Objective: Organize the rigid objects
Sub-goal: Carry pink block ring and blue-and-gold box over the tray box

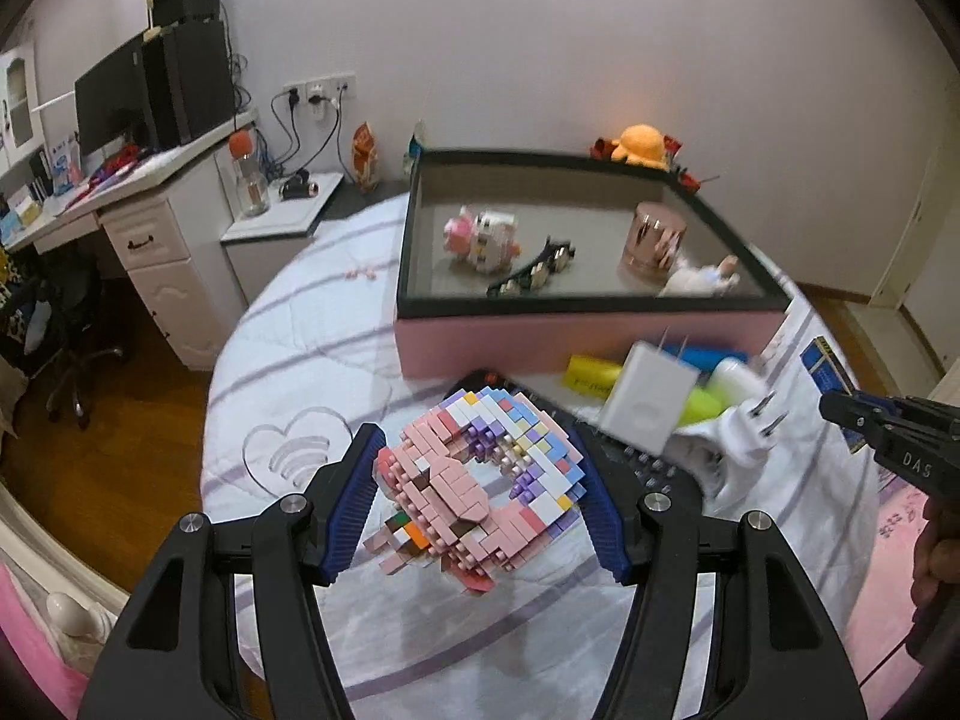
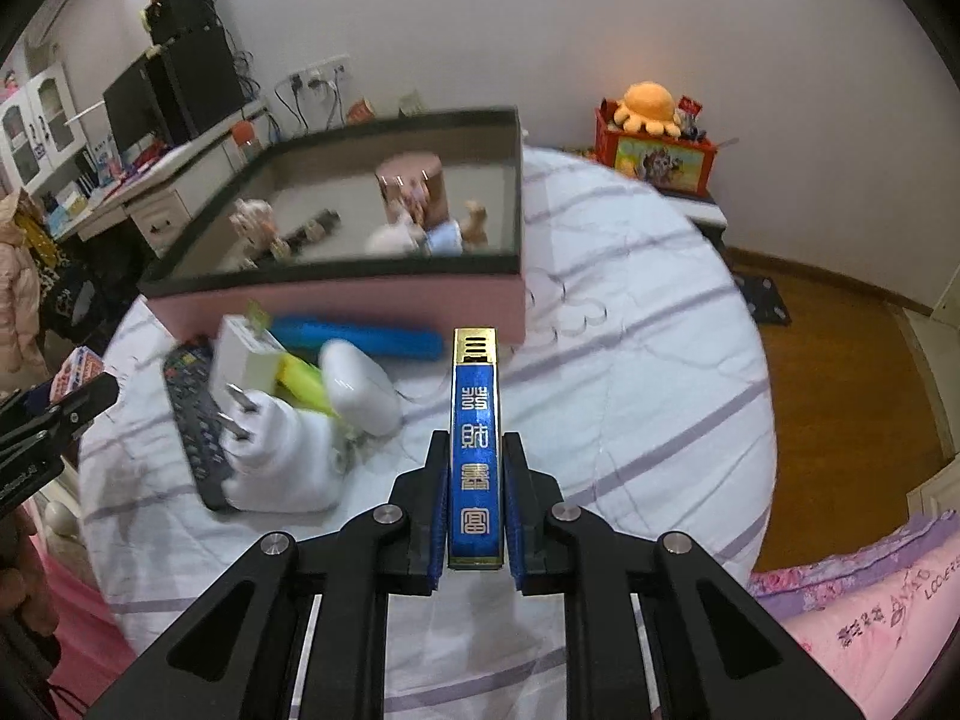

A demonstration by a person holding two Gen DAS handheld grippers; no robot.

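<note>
**Both claws loaded, box ahead**

Left claw [image 1: 477, 468] clamped on a pink-and-pastel brick-built figure [image 1: 474, 474], blue pads pressed to its two flanks, figure clear of the bed's white quilt [image 1: 288, 324]. Right claw [image 2: 477, 510] closed tight on a slim blue lighter [image 2: 475, 450] with gold ends, held upright between the pads by its lower half.

Straight ahead on the bed: pink open box [image 1: 540, 342] with a dark rim, already holding a smaller brick figure [image 1: 483, 237], a rose-coloured round tin [image 1: 654, 234] and a few small bits too blurred to name. Just before the box, a loose heap: white charger block [image 1: 645, 405], white plug [image 1: 741, 438], yellow and blue tubes, a dark remote beneath.

Brick figure likely light but fragile: pieces only pressed together, apt to shed under a hard squeeze or a drop. Best held across broad flat sides, as now, and set down low rather than released from height. Lighter probably stiff, smooth and slippery; narrow faces suit the pads, though a grip nearer the middle would resist tipping.
</note>
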